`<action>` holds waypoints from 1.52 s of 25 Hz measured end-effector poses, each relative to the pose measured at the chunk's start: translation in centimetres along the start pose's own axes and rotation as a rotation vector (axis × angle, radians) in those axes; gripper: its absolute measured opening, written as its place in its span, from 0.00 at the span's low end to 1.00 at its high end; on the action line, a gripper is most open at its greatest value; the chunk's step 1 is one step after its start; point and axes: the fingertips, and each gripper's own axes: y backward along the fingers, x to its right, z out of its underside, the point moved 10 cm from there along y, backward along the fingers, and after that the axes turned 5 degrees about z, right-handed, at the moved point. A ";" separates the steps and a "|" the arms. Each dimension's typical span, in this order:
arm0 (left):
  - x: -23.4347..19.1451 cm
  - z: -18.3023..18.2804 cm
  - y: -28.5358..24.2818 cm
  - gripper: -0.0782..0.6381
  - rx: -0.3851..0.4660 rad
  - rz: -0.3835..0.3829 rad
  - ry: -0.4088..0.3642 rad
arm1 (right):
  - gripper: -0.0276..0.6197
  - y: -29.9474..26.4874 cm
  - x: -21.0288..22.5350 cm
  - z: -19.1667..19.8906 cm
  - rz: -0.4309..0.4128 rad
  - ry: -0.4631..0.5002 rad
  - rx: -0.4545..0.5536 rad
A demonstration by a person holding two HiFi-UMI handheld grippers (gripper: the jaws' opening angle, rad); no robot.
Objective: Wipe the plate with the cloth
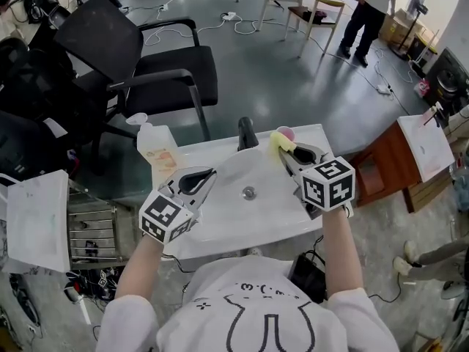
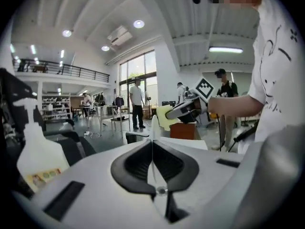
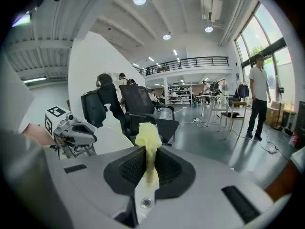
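Observation:
My left gripper (image 1: 211,174) hangs over the left part of the white sink (image 1: 220,229), rolled onto its side. It is shut on the white plate (image 2: 152,128), which shows edge-on as a thin white line between the jaws of the left gripper (image 2: 152,147). From the right gripper view the plate (image 3: 108,140) is a pale disc in front of the left gripper (image 3: 88,136). My right gripper (image 1: 284,152) is over the sink's right side, shut on a yellow cloth (image 1: 281,141). The cloth (image 3: 147,137) sticks up from the right gripper (image 3: 150,161), apart from the plate.
A black faucet (image 1: 247,132) stands at the sink's back edge. A pump bottle (image 1: 150,141) is on the left corner. Black chairs (image 1: 146,64) stand behind, a metal rack (image 1: 88,229) to the left and a wooden desk (image 1: 388,160) to the right. A person (image 1: 370,13) stands far off.

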 end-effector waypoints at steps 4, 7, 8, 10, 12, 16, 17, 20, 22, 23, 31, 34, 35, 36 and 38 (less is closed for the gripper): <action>-0.7 1.7 -0.6 0.13 -0.009 -0.004 0.214 | 0.12 0.0 0.4 0.7 0.015 -0.044 0.036; -1.0 3.7 -1.4 0.13 -0.063 -0.007 0.315 | 0.12 -0.3 0.4 1.8 0.019 -0.068 0.025; -1.0 4.4 -1.7 0.13 -0.083 -0.004 0.350 | 0.12 -0.3 0.5 2.2 0.019 -0.076 0.018; -1.0 5.9 -2.4 0.13 -0.117 0.012 0.428 | 0.12 -0.4 0.5 3.1 0.020 -0.095 0.002; -1.0 7.3 -3.1 0.13 -0.143 0.028 0.511 | 0.12 -0.6 0.6 4.0 0.021 -0.114 -0.016; -1.1 10.1 -4.8 0.13 -0.180 0.050 0.635 | 0.12 -1.0 0.8 5.5 0.032 -0.153 -0.046; -1.2 10.8 -5.2 0.13 -0.190 0.056 0.653 | 0.12 -1.0 0.8 5.8 0.036 -0.164 -0.050; -1.4 12.7 -6.8 0.13 -0.232 0.072 0.702 | 0.12 -1.3 1.1 6.8 0.047 -0.196 -0.063; -1.4 13.8 -8.0 0.13 -0.264 0.084 0.734 | 0.12 -1.4 1.3 7.5 0.059 -0.217 -0.073; -1.5 14.5 -8.6 0.13 -0.281 0.089 0.752 | 0.12 -1.4 1.4 7.9 0.066 -0.227 -0.079; -2.5 18.8 -12.6 0.13 -0.335 0.121 0.928 | 0.12 -2.1 1.9 10.7 0.123 -0.299 -0.117; -2.6 20.3 -13.5 0.13 -0.339 0.139 1.004 | 0.12 -2.1 2.0 11.6 0.142 -0.331 -0.123; -2.6 20.7 -13.8 0.13 -0.342 0.145 1.024 | 0.12 -2.1 2.0 11.8 0.147 -0.344 -0.124; -2.6 21.0 -14.0 0.13 -0.347 0.148 1.041 | 0.12 -2.0 2.0 12.1 0.150 -0.361 -0.123; -2.5 21.7 -14.4 0.13 -0.367 0.146 1.064 | 0.12 -1.8 2.0 12.4 0.158 -0.394 -0.120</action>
